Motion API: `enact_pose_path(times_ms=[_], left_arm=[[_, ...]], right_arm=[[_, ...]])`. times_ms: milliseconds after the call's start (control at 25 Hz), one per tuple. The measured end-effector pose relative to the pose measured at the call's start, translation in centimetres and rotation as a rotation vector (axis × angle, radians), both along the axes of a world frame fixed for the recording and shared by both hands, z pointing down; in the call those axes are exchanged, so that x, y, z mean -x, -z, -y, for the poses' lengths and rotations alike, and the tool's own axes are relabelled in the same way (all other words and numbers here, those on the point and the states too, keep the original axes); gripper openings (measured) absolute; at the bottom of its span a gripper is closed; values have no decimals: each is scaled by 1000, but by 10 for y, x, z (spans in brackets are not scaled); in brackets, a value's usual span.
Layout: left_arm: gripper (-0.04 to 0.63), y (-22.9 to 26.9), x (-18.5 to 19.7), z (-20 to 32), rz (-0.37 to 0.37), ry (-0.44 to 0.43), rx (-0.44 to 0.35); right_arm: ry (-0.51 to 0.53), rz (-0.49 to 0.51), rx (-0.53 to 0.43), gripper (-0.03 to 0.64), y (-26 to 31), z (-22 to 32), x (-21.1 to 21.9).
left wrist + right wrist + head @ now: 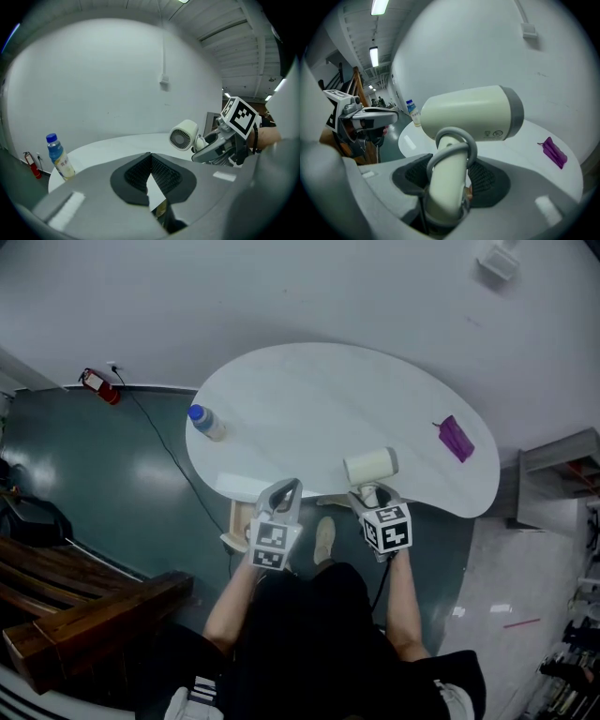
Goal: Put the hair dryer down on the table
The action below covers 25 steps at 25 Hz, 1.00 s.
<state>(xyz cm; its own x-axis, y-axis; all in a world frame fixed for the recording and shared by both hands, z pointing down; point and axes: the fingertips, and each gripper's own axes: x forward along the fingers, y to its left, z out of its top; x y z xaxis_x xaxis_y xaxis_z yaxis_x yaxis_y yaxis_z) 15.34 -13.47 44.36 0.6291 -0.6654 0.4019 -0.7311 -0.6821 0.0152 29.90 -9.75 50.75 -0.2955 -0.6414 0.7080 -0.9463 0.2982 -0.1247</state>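
A cream hair dryer [371,465] with a grey band hangs just above the near edge of the white oval table [309,399]. My right gripper [368,495] is shut on its handle, barrel level and pointing left. In the right gripper view the handle [447,178] fills the space between the dark pads, with a grey hanging loop around it. From the left gripper view the hair dryer's [183,135] rear grille faces the camera. My left gripper [286,491] hovers at the table's near edge, left of the hair dryer, its pads [140,171] together with nothing between them.
A blue-capped bottle [205,422] stands at the table's left end. A purple object [456,438] lies at the right end. A pale stool [239,521] sits under the near edge. Dark wooden benches [84,606] stand on the floor at left, a red fire extinguisher [98,385] by the wall.
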Motion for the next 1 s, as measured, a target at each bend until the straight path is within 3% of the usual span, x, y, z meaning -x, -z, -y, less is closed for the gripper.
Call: enact_pose_path(times_ms=[400,1000], left_arm=[[6,-23,-44,41,32,36,23],[6,-62,-55,94,63,133,85]], right_arm=[[67,8,54,238,-34,58,-42],[132,18,117,239,-85,139,-64]])
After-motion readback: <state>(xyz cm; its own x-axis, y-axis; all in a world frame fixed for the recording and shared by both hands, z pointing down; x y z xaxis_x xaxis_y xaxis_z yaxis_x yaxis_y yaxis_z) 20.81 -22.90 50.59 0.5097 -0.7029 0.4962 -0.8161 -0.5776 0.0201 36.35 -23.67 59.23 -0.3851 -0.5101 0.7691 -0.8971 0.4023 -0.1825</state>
